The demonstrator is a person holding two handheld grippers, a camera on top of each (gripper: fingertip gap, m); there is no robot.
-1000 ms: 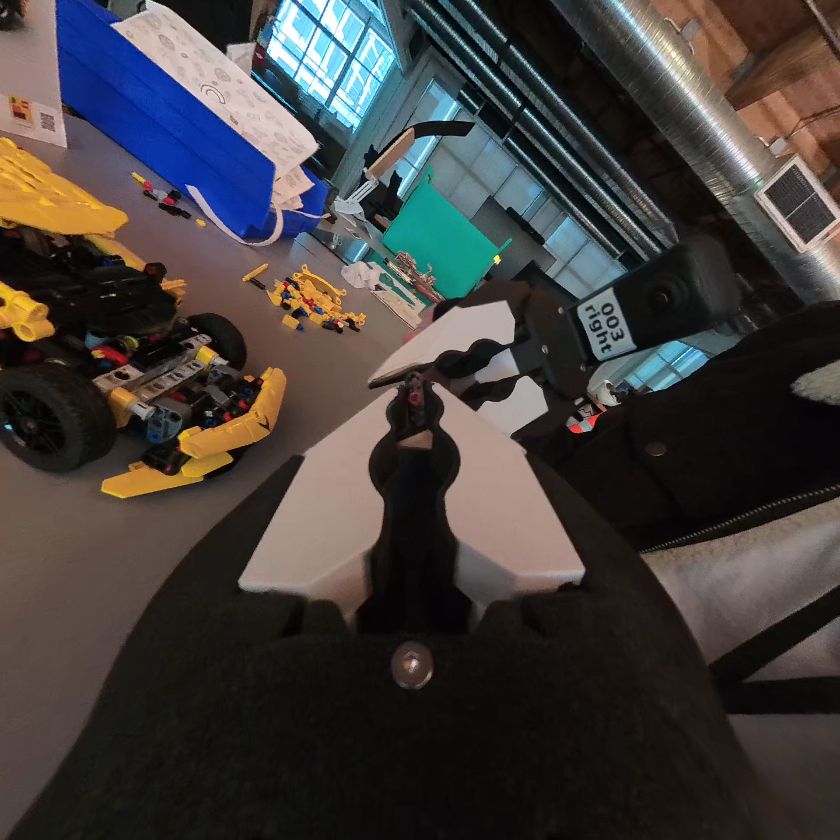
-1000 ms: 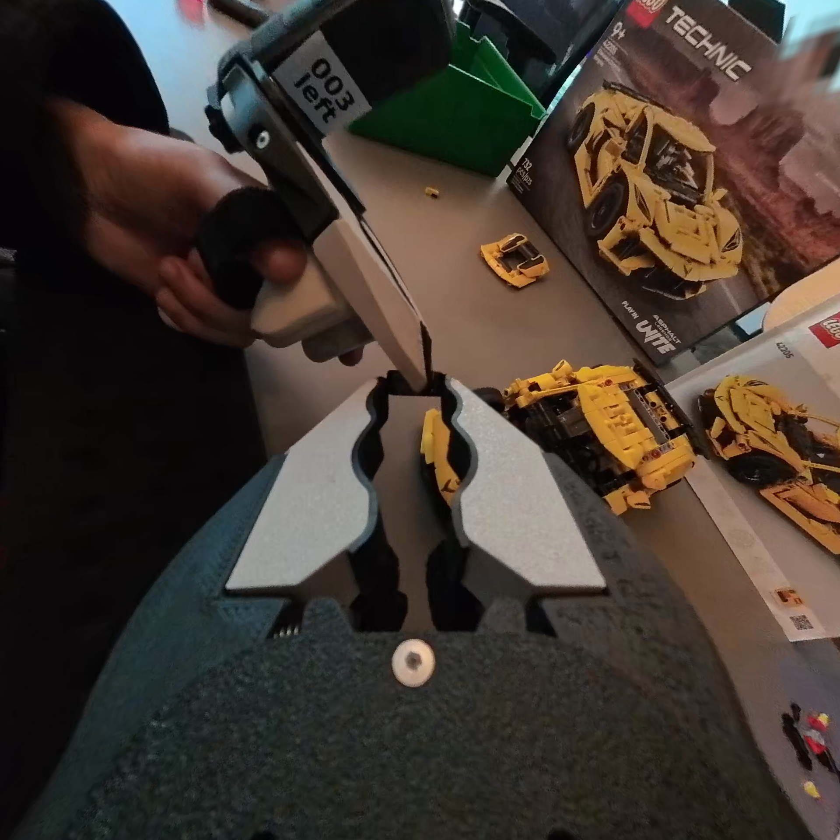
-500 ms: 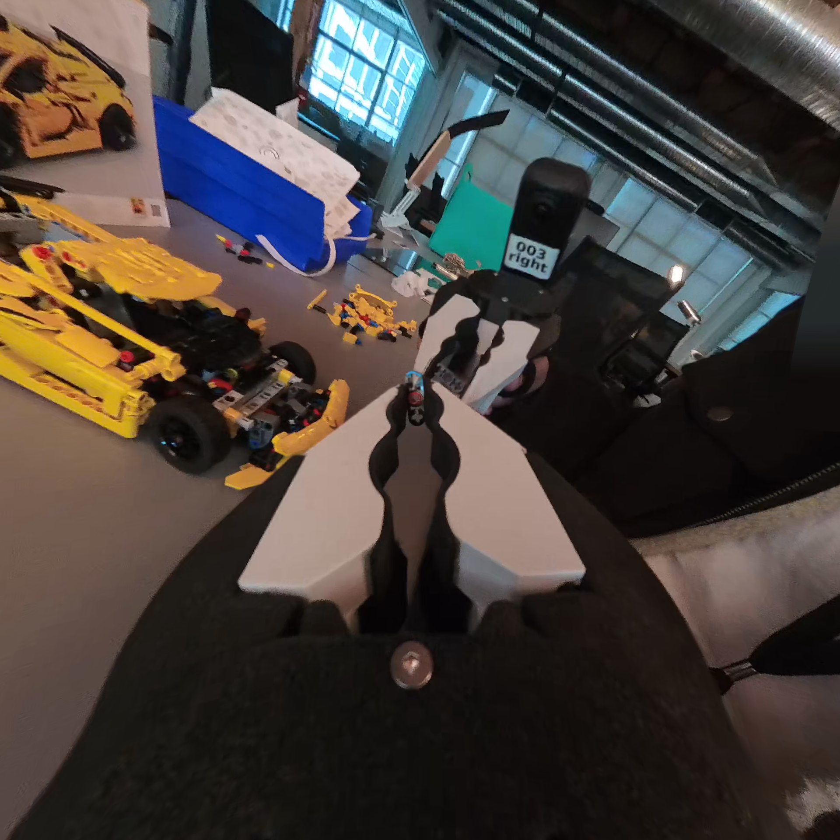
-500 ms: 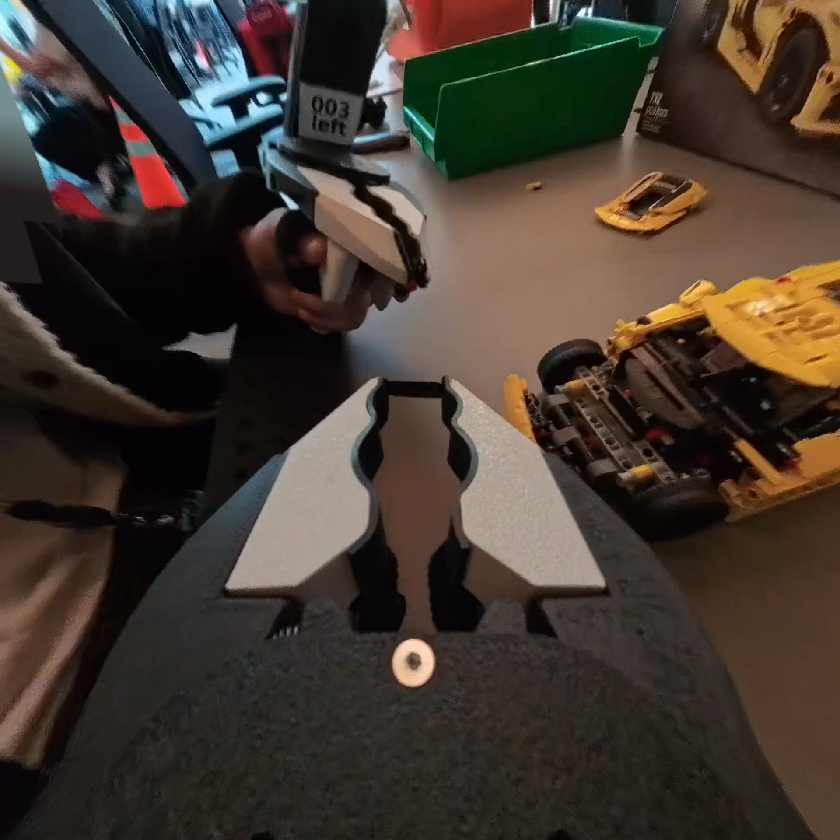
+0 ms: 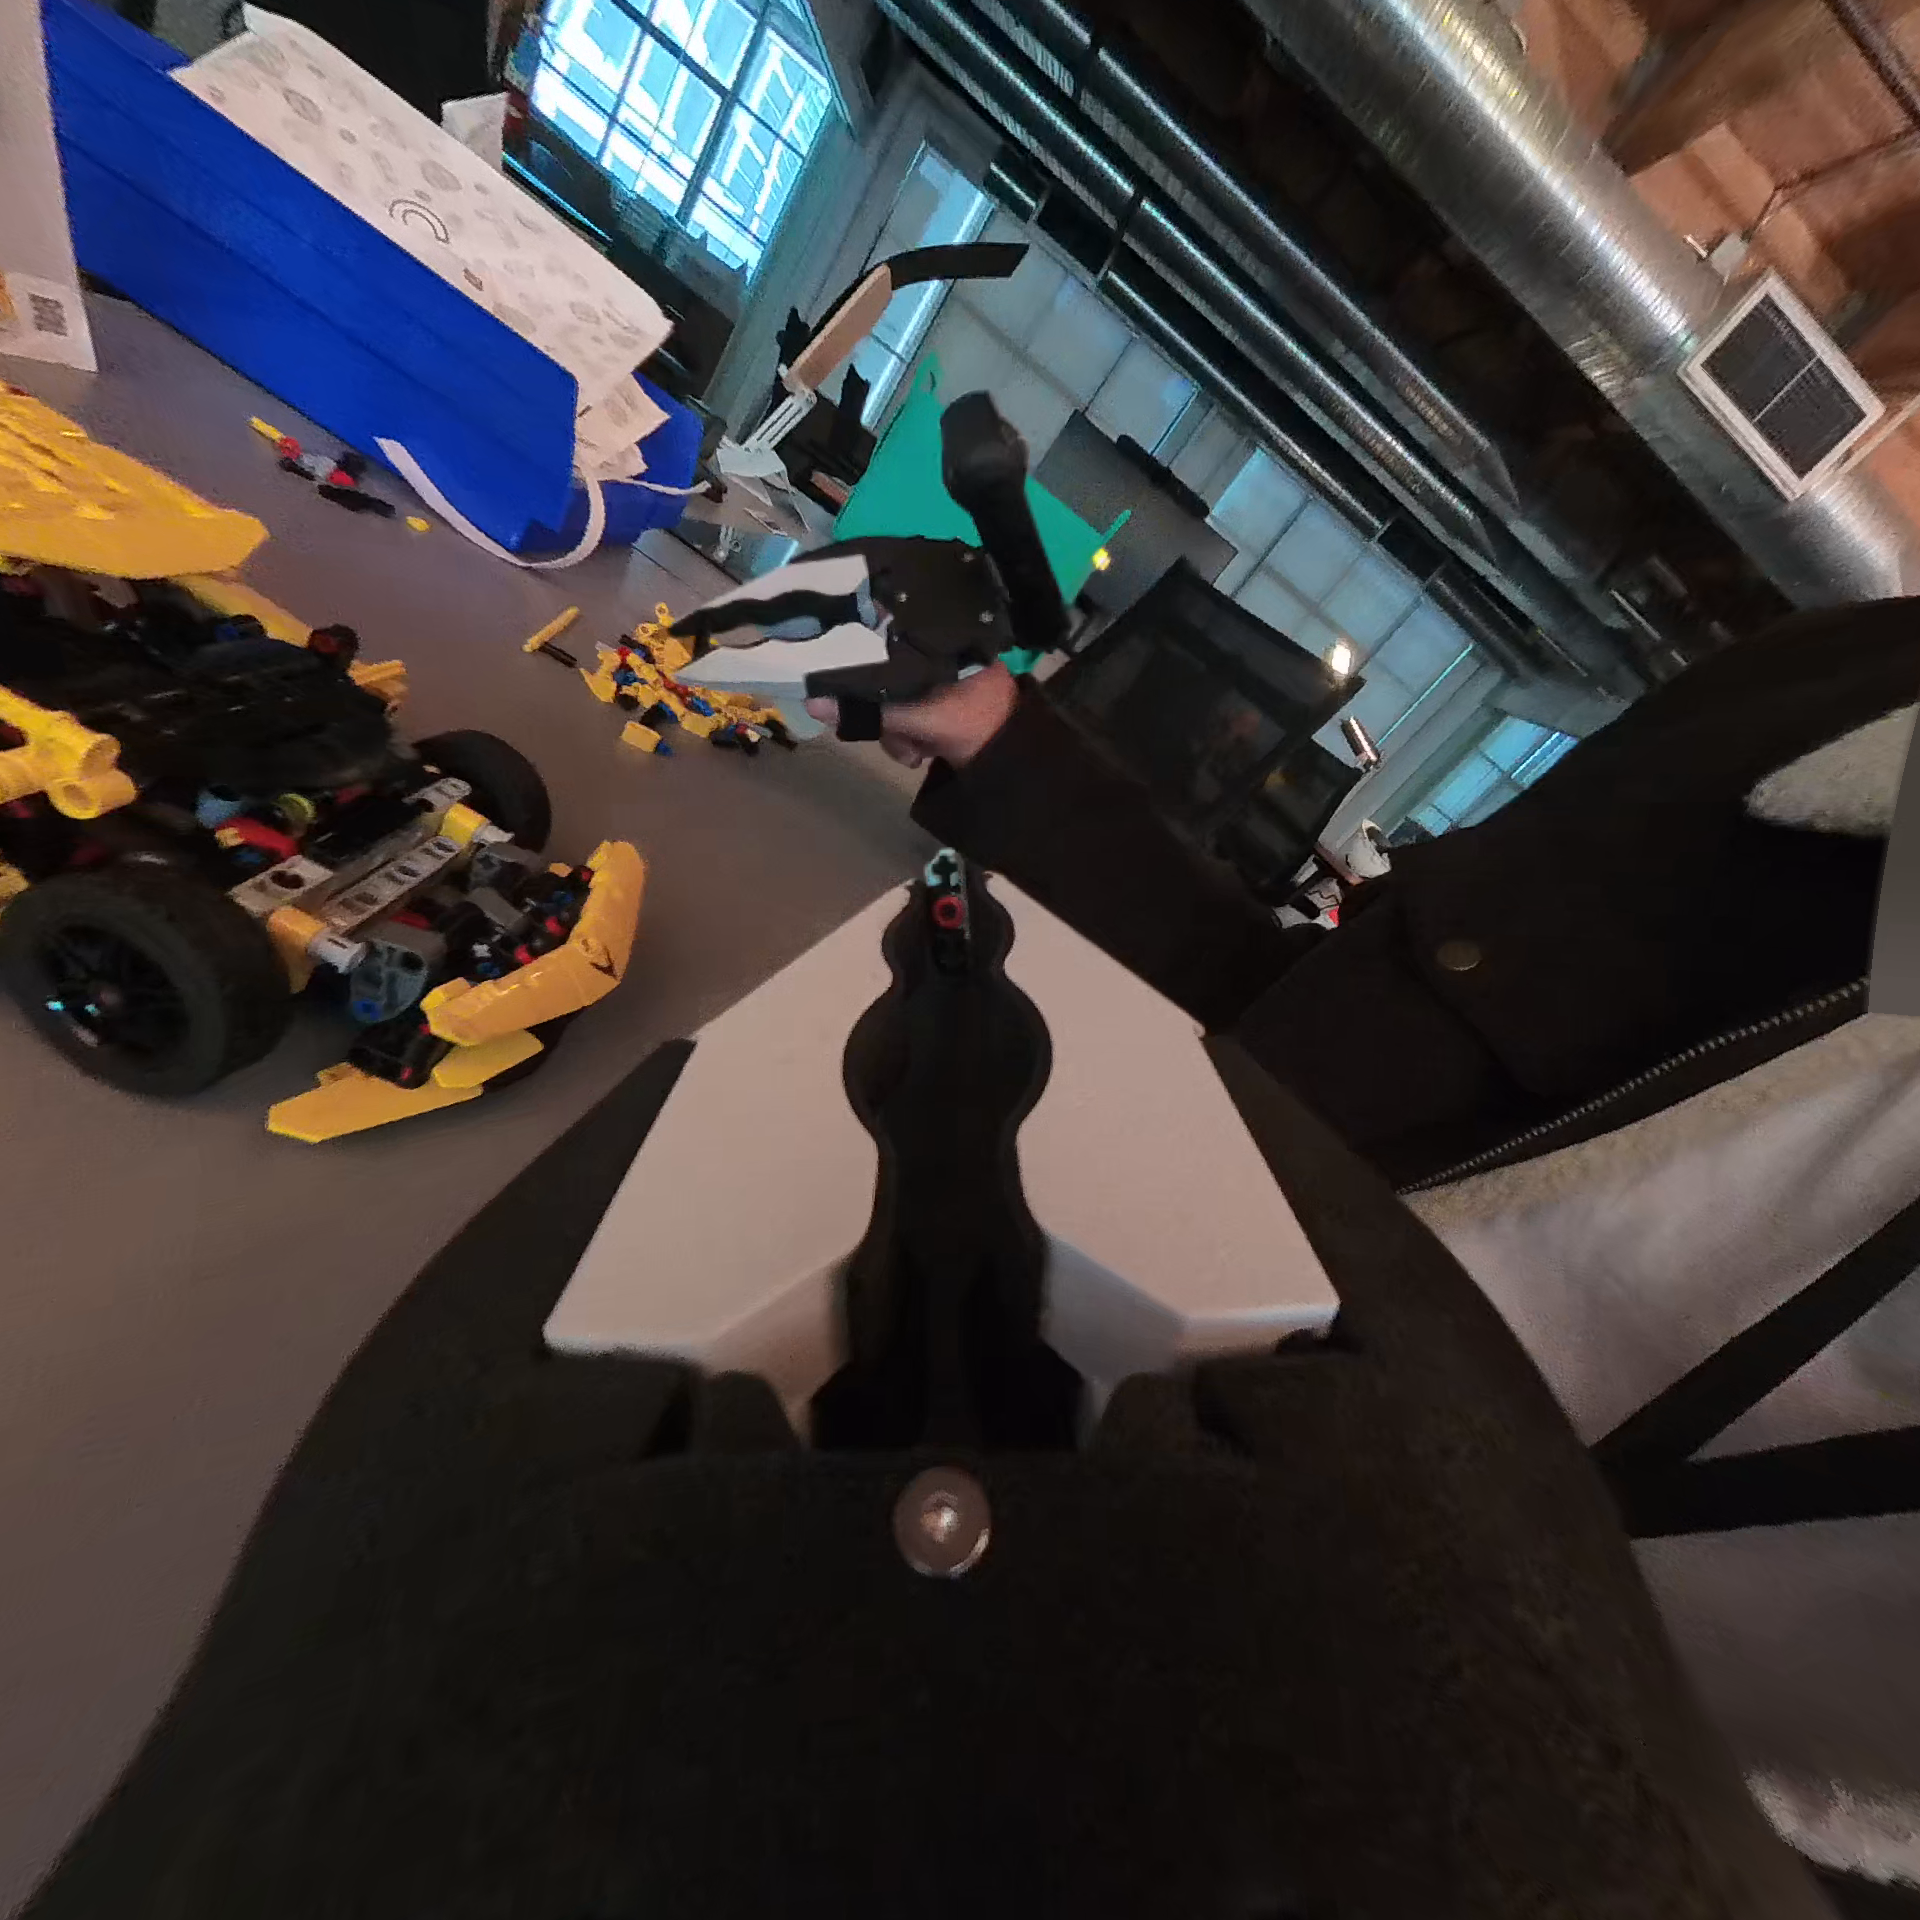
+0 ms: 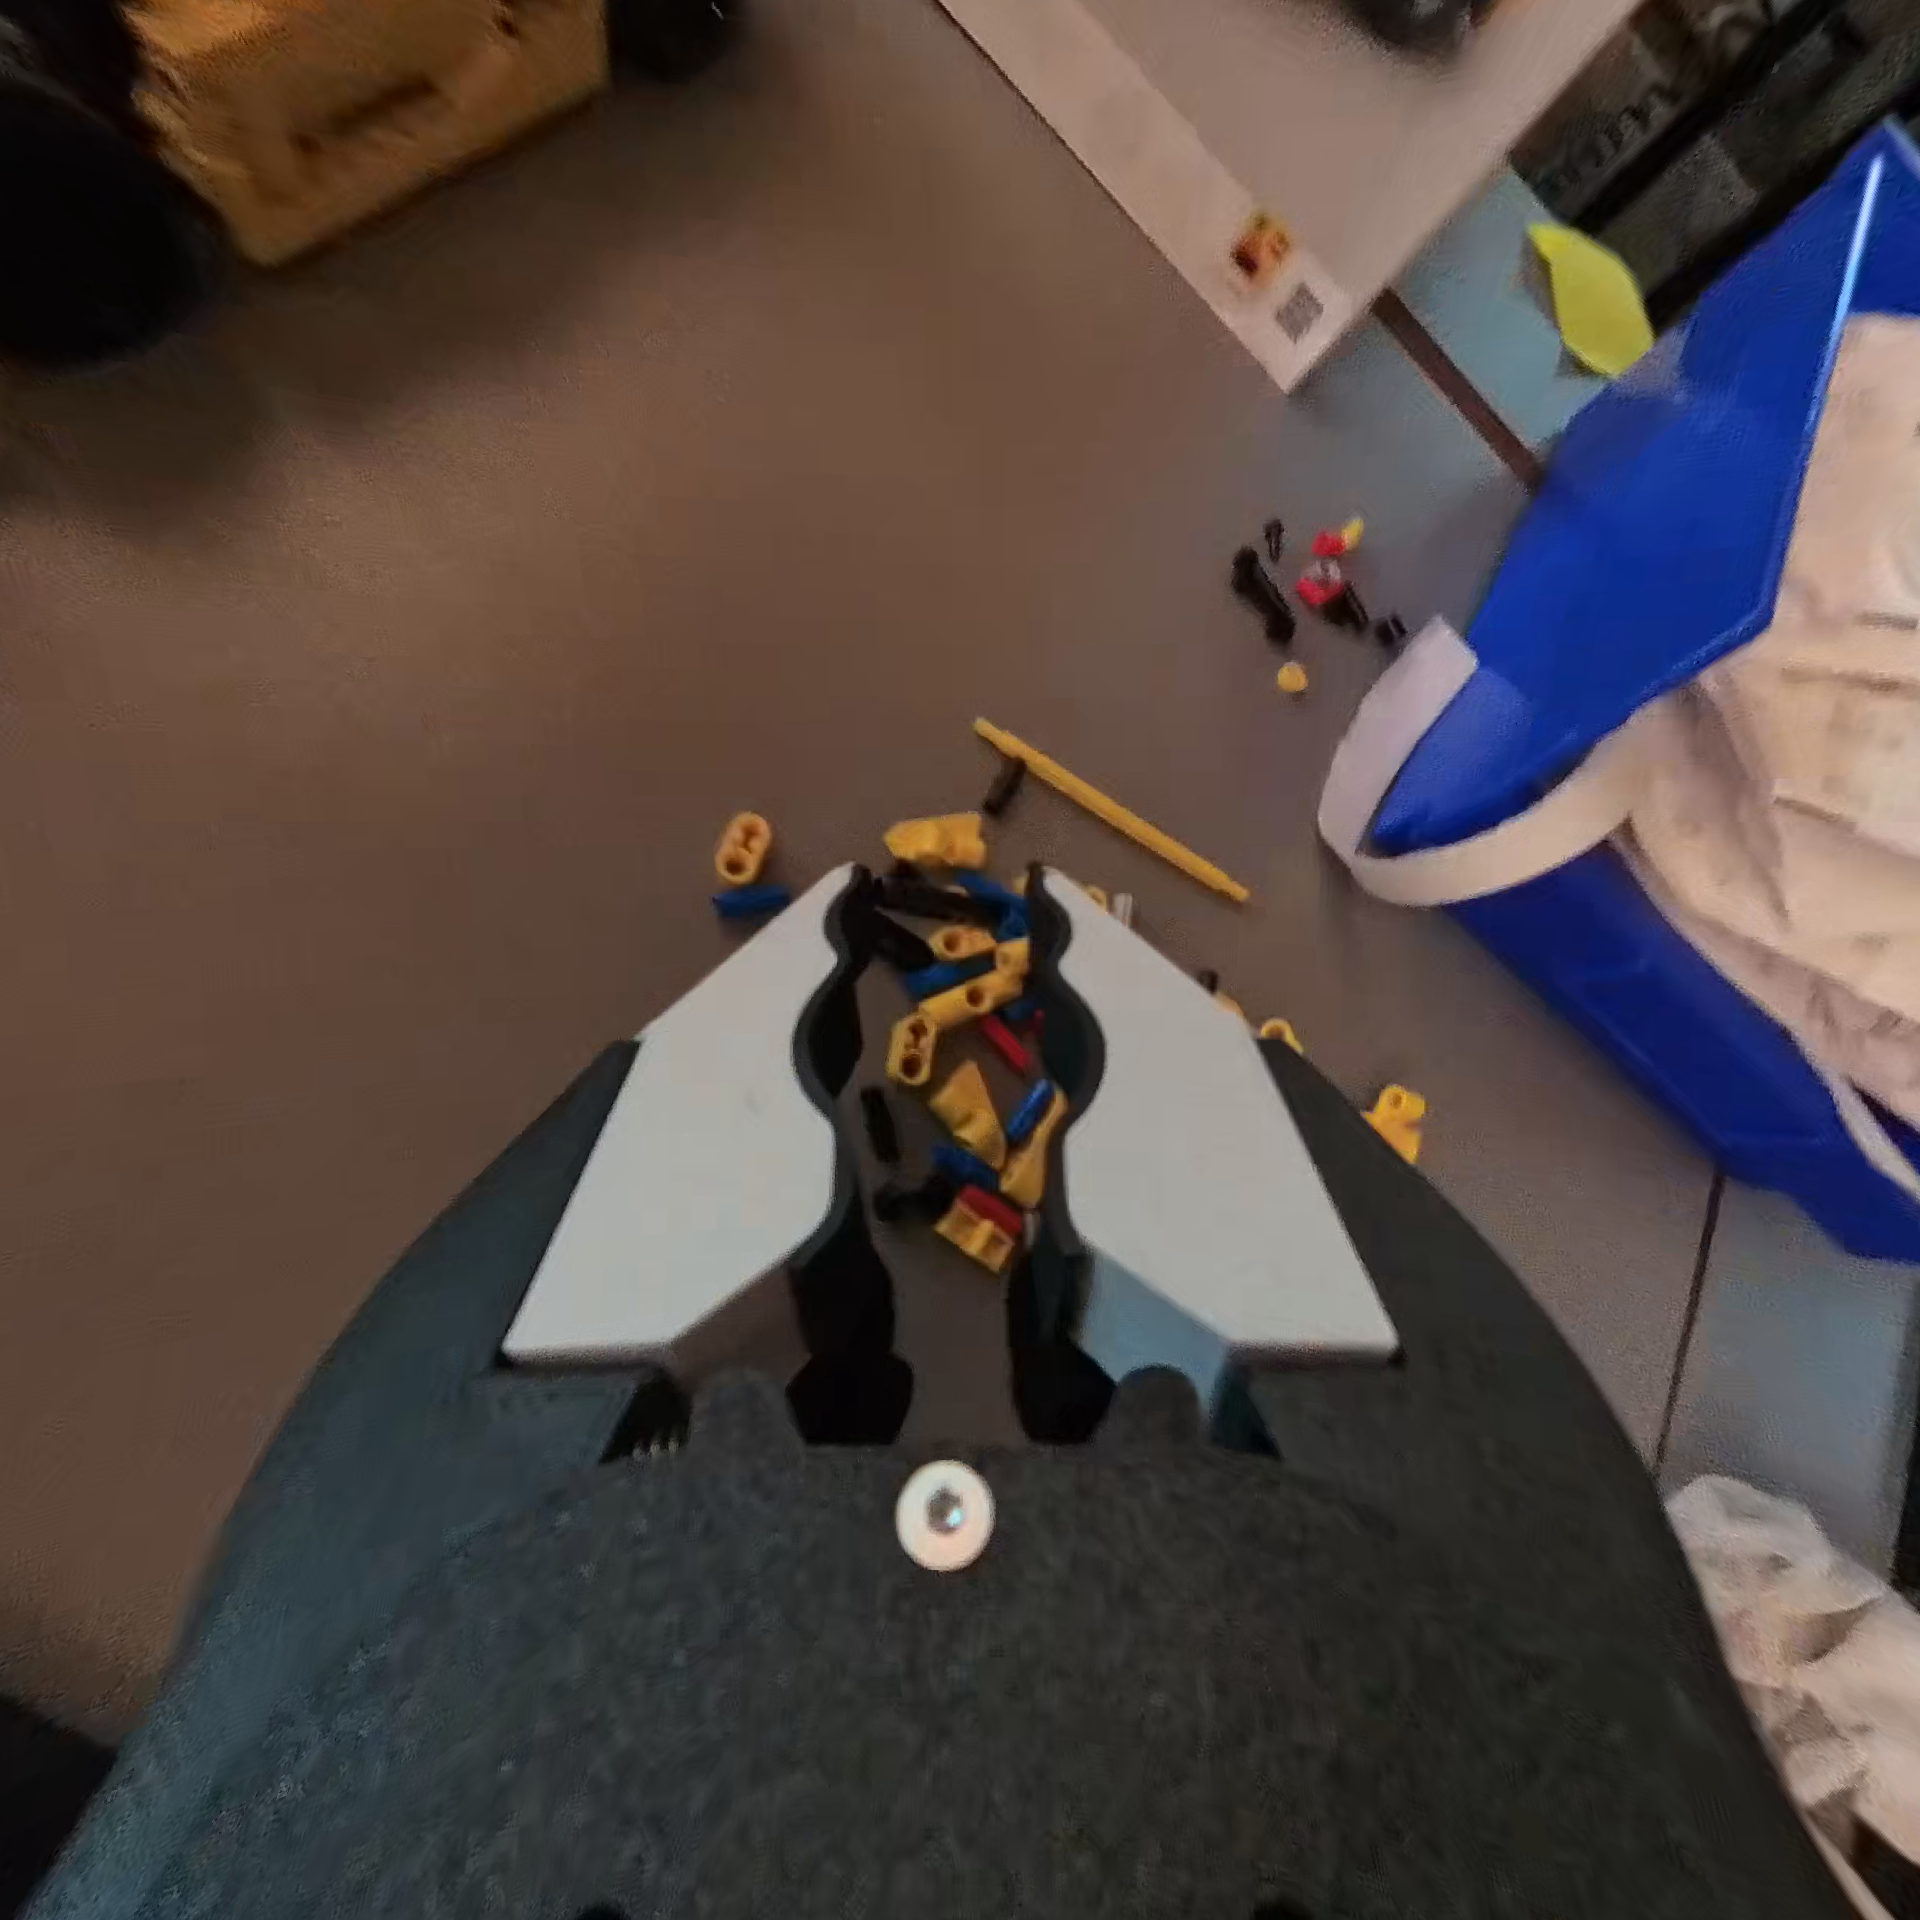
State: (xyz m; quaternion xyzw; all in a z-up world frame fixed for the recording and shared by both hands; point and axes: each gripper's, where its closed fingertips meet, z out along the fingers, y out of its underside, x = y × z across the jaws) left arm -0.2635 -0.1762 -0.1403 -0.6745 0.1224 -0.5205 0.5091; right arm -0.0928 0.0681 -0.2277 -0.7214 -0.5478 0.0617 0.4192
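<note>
My left gripper (image 5: 948, 902) is shut on a small toy-brick part (image 5: 947, 896) with a red ring and a pale blue end, held above the grey table near the person's dark jacket. My right gripper (image 6: 943, 888) is open and empty, pointing down over a pile of small yellow, blue, black and red bricks (image 6: 966, 1049) on the table. The same gripper shows in the left wrist view (image 5: 717, 644), held by a hand above that pile (image 5: 675, 696). A half-built yellow and black toy car (image 5: 260, 831) stands left of my left gripper.
A blue bin (image 6: 1621, 727) with crumpled white paper stands right of the pile, also in the left wrist view (image 5: 312, 301). A long yellow axle (image 6: 1112, 810) and a few loose black and red pieces (image 6: 1309, 592) lie near it. A white booklet (image 6: 1195, 177) lies farther back. One gripper's finger ends stand about 30 centimetres off the other's.
My right gripper has swung away from the left gripper and now hangs open over the brick pile. My left gripper has kept its hold on the small part and tilted up.
</note>
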